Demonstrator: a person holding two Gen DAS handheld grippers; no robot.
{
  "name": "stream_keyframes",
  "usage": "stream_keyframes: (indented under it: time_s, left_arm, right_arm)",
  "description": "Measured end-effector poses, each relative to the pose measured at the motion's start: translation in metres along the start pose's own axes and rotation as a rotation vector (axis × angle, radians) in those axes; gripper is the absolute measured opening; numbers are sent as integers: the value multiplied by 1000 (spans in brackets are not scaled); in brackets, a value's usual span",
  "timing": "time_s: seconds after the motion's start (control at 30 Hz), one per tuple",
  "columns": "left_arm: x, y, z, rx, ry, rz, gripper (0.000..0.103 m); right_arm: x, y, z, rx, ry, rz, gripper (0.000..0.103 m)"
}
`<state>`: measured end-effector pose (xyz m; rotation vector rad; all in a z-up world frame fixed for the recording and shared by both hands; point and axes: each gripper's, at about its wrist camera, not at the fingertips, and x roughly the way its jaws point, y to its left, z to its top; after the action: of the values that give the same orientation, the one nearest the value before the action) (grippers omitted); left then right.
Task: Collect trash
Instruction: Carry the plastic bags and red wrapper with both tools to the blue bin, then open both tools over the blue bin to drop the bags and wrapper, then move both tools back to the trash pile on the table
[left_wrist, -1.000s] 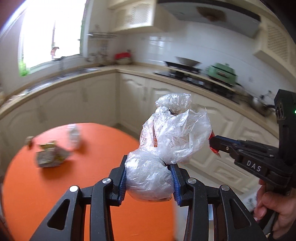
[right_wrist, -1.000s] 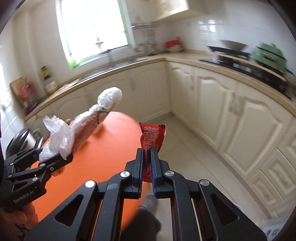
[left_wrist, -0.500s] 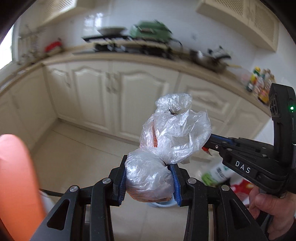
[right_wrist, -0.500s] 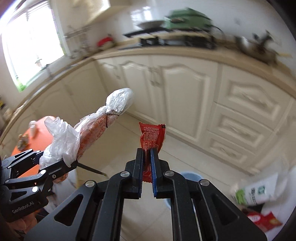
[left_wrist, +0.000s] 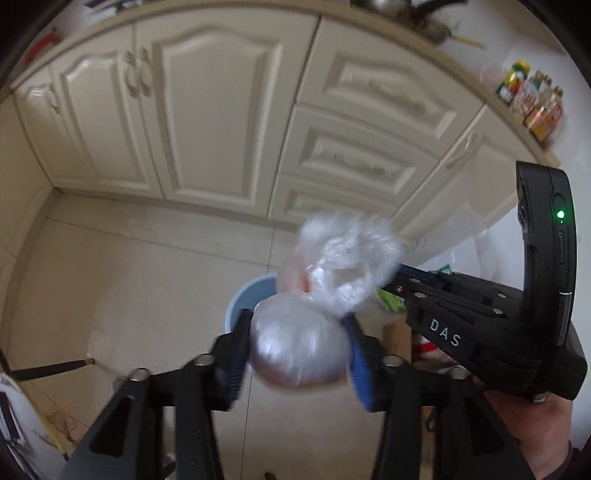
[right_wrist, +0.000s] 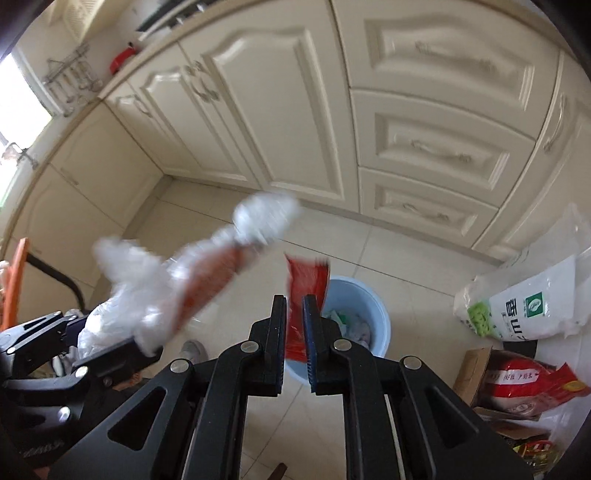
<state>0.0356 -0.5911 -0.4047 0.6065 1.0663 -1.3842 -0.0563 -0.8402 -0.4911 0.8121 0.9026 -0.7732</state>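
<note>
Two tongs point steeply down over the kitchen floor. Nearest in the left wrist view, the left tongs (left_wrist: 299, 347) have just been opening, and the knotted clear plastic bag (left_wrist: 299, 350) sits blurred between the blue pads; the left pad looks to touch it, the right pad stands a little off, so the grip reads as loosened and spread. In the right wrist view the right tongs (right_wrist: 294, 332) are pressed nearly together, pinching a red snack wrapper (right_wrist: 304, 295) that stands up between the pads. Just beyond and below both sets of tongs stands a light blue bin (right_wrist: 369, 306) on the pale tiled floor (right_wrist: 207, 225), with scraps already inside; the wrapper is above its near rim, and the bag's upper part overlaps the bin in the left view. Right of the bin lie a white rice sack (right_wrist: 532, 302) and a red package (right_wrist: 517, 384). Farthest, cream cabinet doors (right_wrist: 280, 110) and drawers run along the wall.
</note>
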Motion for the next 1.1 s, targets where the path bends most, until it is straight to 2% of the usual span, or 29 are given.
stream_keyframes:
  time_s: [0.03,0.07,0.1,0.17,0.2,0.27,0.3,0.37,0.6,0.77,1.1]
  left_arm:
    - [8,-2,0,-5,9,11,62]
    - [13,-1,3,-7,13,14,67]
    - [16,-4,2,-11,19,22,74]
    - [20,-6,8,-4,22,51,81]
    - [23,-6,14,2,19,64,86]
    - [24,-10,18,12,8,107,94]
    - [24,-9,23,15,1,129,98]
    - [34,5,45,15,-3,167,98]
    - [6,-2,39,-5,-50,200,99]
    - [-47,7,18,-21,-92,189,99]
    - [-175,29,-34,-72,-238,205,99]
  right_arm:
    - [9,-6,-1,25,10,-2,17]
    - [15,-11,-2,38,16,-11,34]
    - [19,-13,-4,48,19,-14,43]
    - [24,-17,-7,74,17,-26,68]
    - [25,-19,-9,83,13,-30,75]
    - [25,-20,-13,97,7,-55,100]
    - [26,-21,-14,99,10,-66,103]
    - [27,-21,-15,109,15,-58,103]
    - [14,-6,-20,90,-4,-70,103]
    - [-7,12,-17,63,-41,-77,103]
    - [-68,71,-9,-19,-163,-69,103]
